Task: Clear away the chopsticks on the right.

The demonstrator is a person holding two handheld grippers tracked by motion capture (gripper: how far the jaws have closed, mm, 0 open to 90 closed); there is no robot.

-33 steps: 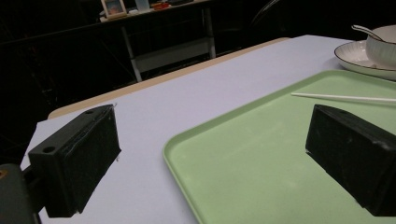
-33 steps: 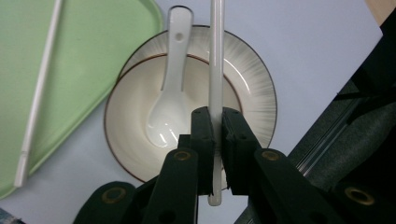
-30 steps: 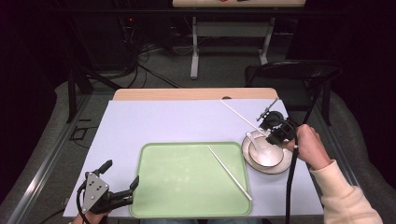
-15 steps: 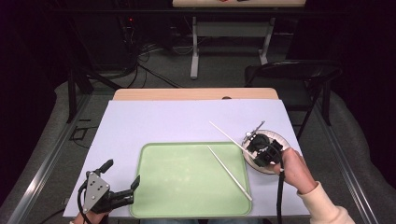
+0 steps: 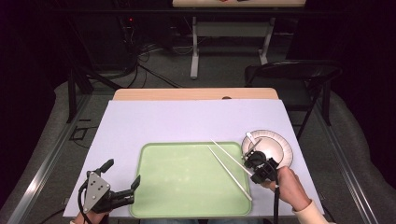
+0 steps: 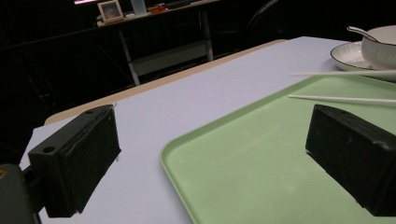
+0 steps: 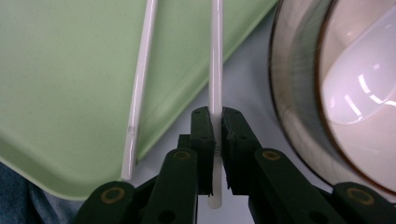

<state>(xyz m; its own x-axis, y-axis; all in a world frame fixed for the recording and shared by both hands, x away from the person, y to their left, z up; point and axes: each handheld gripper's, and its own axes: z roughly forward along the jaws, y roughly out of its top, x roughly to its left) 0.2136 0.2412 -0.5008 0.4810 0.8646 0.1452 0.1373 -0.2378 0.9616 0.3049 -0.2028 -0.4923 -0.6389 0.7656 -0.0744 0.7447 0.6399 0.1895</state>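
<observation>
Now clamped thin on one chopstick near its end: right gripper, over tray right edge beside bowl. Second chopstick flat on tray. Left gripper wide, empty. Risk: stick pivoting or slipping from narrow pinch.

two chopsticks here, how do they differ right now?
The held chopstick is clamped between the jaws of the right gripper; the loose chopstick is free of any gripper. The loose chopstick lies on the green tray; the held chopstick reaches from beside the tray out over its edge. Both are white, thin and about alike in length.
</observation>
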